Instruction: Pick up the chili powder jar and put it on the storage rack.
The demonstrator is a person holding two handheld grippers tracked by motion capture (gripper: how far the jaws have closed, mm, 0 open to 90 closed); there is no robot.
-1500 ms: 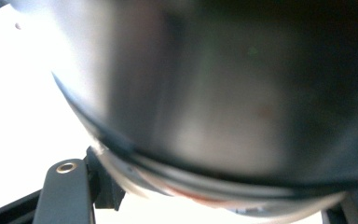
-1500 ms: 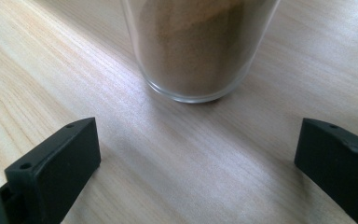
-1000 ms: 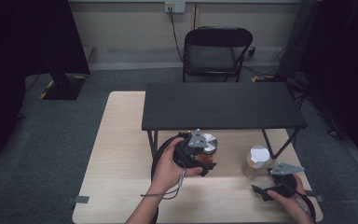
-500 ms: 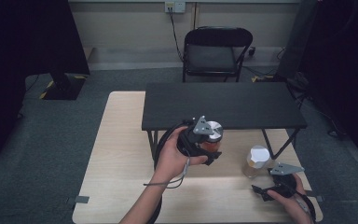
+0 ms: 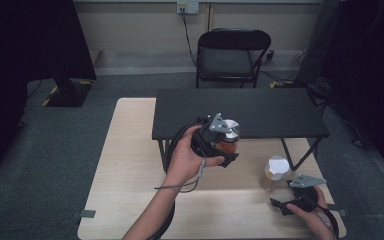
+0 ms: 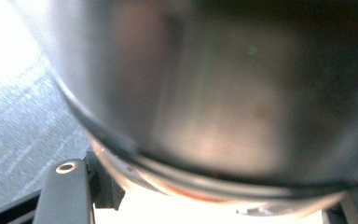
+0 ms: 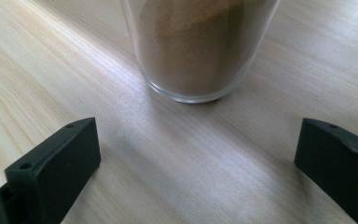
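Lifted higher, left hand-held gripper (image 5: 224,142) clamps the red-filled jar (image 5: 227,140) between its jaws

The high view looks forward and down from above the person's side, far enough back to take in the whole light wooden table (image 5: 130,165), the black shelf (image 5: 260,112) on it and a chair (image 5: 230,55) at the far wall. The left gripper view sits so close to a held jar (image 6: 205,93) that it blurs. The right gripper view looks low along the tabletop (image 7: 168,154), very near the base of a second jar (image 7: 196,46). Both jars also appear in the high view, so all 3 views overlap there.
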